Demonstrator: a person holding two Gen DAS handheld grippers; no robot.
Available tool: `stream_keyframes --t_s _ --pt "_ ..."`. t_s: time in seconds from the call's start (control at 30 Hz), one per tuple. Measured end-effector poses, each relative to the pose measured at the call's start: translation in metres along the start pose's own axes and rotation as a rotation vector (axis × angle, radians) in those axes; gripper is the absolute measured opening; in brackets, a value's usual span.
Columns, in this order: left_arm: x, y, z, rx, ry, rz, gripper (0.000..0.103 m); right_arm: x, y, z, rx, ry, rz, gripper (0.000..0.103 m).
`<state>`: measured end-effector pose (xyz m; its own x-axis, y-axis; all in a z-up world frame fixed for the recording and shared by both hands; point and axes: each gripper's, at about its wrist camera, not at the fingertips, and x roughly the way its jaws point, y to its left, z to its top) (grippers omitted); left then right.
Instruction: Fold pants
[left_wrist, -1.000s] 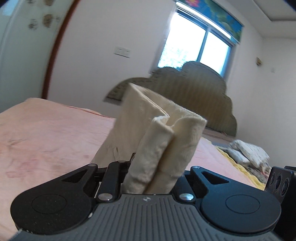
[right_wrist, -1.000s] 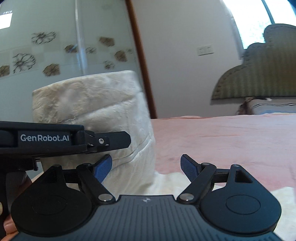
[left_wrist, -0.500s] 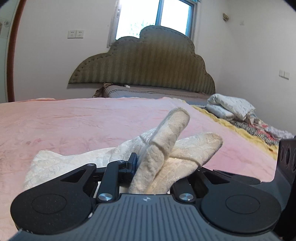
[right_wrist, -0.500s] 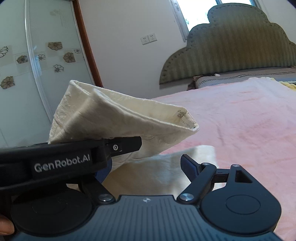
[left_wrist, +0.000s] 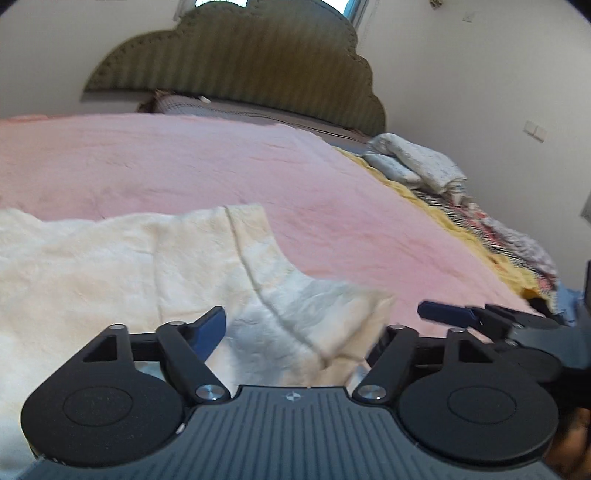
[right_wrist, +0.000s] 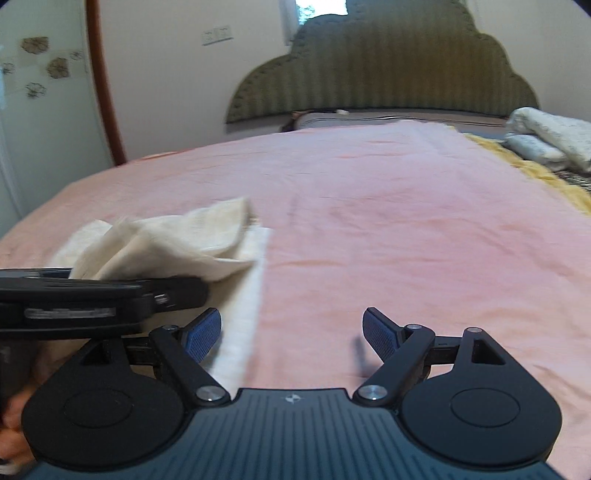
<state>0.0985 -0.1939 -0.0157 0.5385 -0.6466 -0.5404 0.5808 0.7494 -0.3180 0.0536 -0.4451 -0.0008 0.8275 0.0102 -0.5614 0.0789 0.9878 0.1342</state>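
At far left of the left wrist view the cream pants (left_wrist: 140, 266) lie spread on the pink bedspread (left_wrist: 258, 166), a seam running down toward the camera; the nearest corner of cloth sits between the fingers of the left gripper (left_wrist: 306, 325), whose jaws are opening, the pads no longer pressing it; further right the tip of the other tool pokes in above the bedspread; at the far right edge sit a yellow blanket (left_wrist: 480, 243) and rolled bedding (left_wrist: 417, 162); in the right wrist view the left tool crosses the lower left, and above it a raised flap of the pants (right_wrist: 177, 243) is not yet flat; the right gripper (right_wrist: 291, 332) stands wide, with only a strip of cloth by its left pad and bare bedspread between the fingers; the likely trouble: the loose flap may slump crooked or bunch as it settles, leaving an uneven fold; a finger drawn back carelessly could snag the soft cloth and drag the layer out of line
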Motion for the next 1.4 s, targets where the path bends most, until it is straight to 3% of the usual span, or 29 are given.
stream_keyframes --t_s 0.1,0.17,0.2,0.27,0.33,0.4,0.53,0.63,0.7,0.77,0.87,0.9,0.97,1.03,1.13,1.23,1.3,1.4 --pt "-0.016 0.004 -0.001 0.03 0.072 -0.075 0.079 -0.009 -0.002 0.005 -0.053 -0.049 -0.152 0.084" --pt "-0.038 0.015 -0.001 0.029 0.037 -0.084 0.079 -0.017 -0.005 0.013 -0.048 -0.101 -0.182 0.084" --pt "-0.05 0.022 0.001 0.029 -0.005 -0.053 0.079 -0.02 -0.004 0.018 -0.037 -0.131 -0.177 0.084" --pt "-0.069 0.04 0.011 0.033 -0.088 0.051 0.079 -0.02 0.003 0.032 -0.028 -0.174 -0.114 0.084" --pt "-0.077 0.061 0.025 0.038 -0.134 0.2 0.079 -0.011 0.019 0.043 -0.052 -0.178 -0.026 0.084" --pt "-0.073 0.082 0.035 0.033 -0.115 0.303 0.077 0.003 0.042 0.051 -0.104 -0.181 0.059 0.084" --pt "-0.049 0.109 0.042 0.05 -0.042 0.373 0.07 0.043 0.092 0.061 -0.206 -0.081 0.258 0.084" --pt "-0.024 0.118 0.037 0.073 0.026 0.38 0.069 0.077 0.113 0.058 -0.272 0.067 0.345 0.084" --pt "-0.015 0.117 0.033 0.129 0.035 0.395 0.07 0.094 0.115 0.05 -0.328 0.13 0.268 0.084" --pt "-0.024 0.111 0.03 0.161 0.006 0.414 0.069 0.094 0.105 0.047 -0.325 0.133 0.231 0.084" --pt "-0.048 0.109 0.028 0.126 -0.045 0.4 0.069 0.074 0.096 0.048 -0.332 0.089 0.119 0.084" --pt "-0.054 0.109 0.025 0.109 -0.047 0.378 0.069 0.064 0.094 0.046 -0.333 0.07 0.136 0.084" --pt "-0.053 0.11 0.016 0.102 0.018 0.343 0.069 0.046 0.091 0.042 -0.306 0.056 0.254 0.084" --pt "-0.047 0.105 -0.001 0.173 0.061 0.334 0.07 0.043 0.093 0.031 -0.326 0.094 0.317 0.084" --pt "-0.058 0.087 -0.016 0.263 0.026 0.376 0.067 0.05 0.101 0.007 -0.43 0.12 0.22 0.088" --pt "-0.079 0.085 -0.022 0.211 -0.002 0.296 0.067 0.033 0.095 0.01 -0.353 0.097 0.227 0.089" --pt "-0.079 0.086 -0.031 0.185 0.037 0.237 0.069 0.021 0.094 0.005 -0.353 0.084 0.265 0.089" --pt "-0.077 0.08 -0.043 0.242 0.02 0.255 0.069 0.023 0.091 -0.01 -0.376 0.107 0.288 0.091"
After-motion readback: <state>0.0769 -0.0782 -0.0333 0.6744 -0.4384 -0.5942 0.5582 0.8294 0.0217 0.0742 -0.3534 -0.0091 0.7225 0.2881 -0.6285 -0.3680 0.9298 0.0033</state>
